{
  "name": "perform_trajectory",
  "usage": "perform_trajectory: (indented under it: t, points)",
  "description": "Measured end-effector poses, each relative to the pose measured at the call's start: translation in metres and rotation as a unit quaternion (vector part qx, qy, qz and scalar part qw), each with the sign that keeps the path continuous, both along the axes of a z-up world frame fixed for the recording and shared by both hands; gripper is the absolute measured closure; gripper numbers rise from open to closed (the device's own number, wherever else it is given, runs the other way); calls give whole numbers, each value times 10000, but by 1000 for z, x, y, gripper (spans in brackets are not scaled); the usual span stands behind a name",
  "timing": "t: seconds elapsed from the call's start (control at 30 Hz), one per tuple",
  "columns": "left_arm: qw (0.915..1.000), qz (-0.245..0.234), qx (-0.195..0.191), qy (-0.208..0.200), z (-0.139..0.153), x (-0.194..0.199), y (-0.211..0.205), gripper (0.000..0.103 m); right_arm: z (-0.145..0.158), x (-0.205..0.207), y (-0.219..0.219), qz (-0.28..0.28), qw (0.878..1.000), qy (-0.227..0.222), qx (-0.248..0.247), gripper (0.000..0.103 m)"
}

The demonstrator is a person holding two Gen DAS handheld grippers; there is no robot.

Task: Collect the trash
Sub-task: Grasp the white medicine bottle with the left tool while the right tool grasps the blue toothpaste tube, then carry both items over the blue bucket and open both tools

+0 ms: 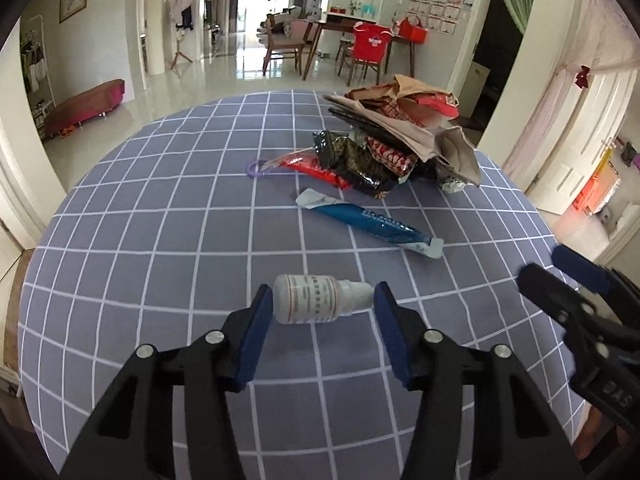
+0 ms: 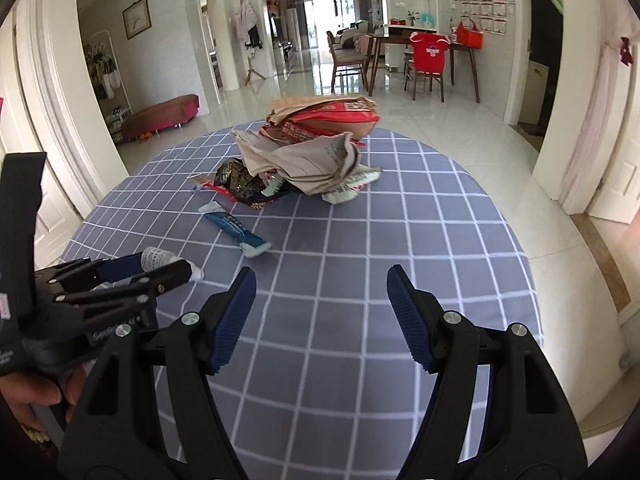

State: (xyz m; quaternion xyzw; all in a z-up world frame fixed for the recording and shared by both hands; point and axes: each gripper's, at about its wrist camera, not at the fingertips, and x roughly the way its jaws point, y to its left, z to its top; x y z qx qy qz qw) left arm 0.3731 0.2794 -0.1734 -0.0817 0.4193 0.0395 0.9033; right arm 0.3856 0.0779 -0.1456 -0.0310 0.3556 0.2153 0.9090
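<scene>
Already the bottle lies crosswise between the released left hand-held gripper fingers at lower centre; the right hand-held gripper, also released, hangs empty.

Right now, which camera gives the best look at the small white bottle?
The left wrist view: the small white bottle lies on its side, unobstructed, between the open fingers of the left gripper. The right wrist view shows only part of it, behind that gripper's fingers.
</scene>
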Motion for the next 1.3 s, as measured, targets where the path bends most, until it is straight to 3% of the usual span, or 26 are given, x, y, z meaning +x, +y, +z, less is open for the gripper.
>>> perform_trajectory:
  t: [0.27, 0.6, 0.7, 0.8, 1.07, 1.3]
  points:
    - [9988, 304, -68, -367, 8, -3, 29, 53, -9, 29, 48, 424, 9986, 138, -290, 36]
    - [9973, 541, -93, -481, 16, -8, 53, 53, -21, 54, 92, 887, 9940, 369, -521, 37]
    - [9975, 511, -99, -481, 17, -12, 51, 53, -27, 61, 100, 1035, 9913, 565, -577, 62]
    - [9977, 466, -94, -473, 19, -13, 44, 53, -25, 56, 105, 1126, 9889, 389, -884, 88]
    - [9978, 275, -2, -601, 37, -28, 13, 53, -14, 23, 67, 1174, 9911, 385, -487, 92]
    - [9972, -86, 80, -732, 56, -42, -43, 53, 17, -5, -6, 905, 9958, 154, -40, 92]
